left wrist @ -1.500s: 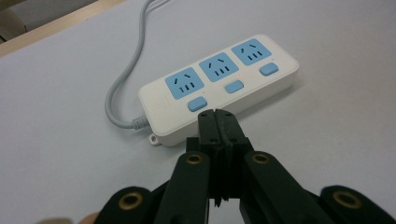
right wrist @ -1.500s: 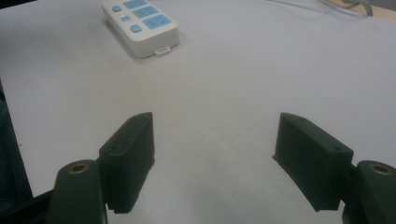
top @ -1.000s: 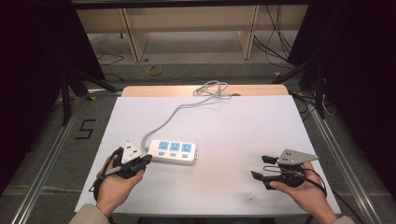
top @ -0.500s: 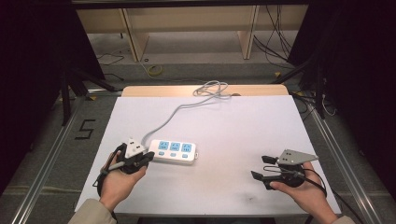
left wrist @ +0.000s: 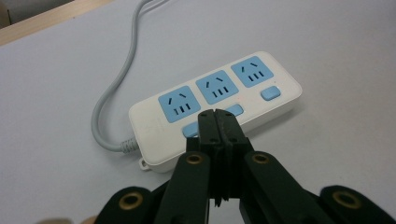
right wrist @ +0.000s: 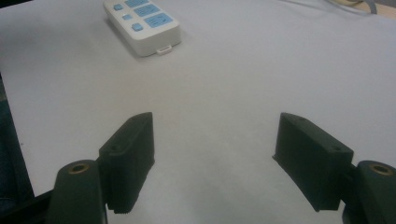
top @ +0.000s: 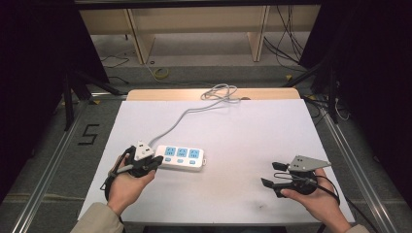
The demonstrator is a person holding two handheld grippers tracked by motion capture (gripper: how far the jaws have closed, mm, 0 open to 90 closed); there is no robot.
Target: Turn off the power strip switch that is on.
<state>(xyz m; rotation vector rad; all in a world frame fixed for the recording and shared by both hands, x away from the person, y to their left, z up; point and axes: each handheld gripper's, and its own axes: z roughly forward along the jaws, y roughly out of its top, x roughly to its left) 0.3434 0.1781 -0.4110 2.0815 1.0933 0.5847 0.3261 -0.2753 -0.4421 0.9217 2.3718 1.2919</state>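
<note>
Power strip: the white power strip (top: 180, 158) with three blue sockets lies flat left of centre in the high view, on the white table (top: 252, 131).
Cord: its grey cord (top: 194, 109) runs from the strip's left end toward the upper centre of the frame, looping at the table's far edge.
Your left gripper: your left gripper (left wrist: 217, 122) has its jaws pressed together with nothing between them, tips at the strip's near edge, over a blue button; whether they touch it I cannot tell.
Your right gripper: your right gripper (right wrist: 215, 140) sits at the lower right of the high view, well apart from the strip, jaws spread wide over bare table.
</note>
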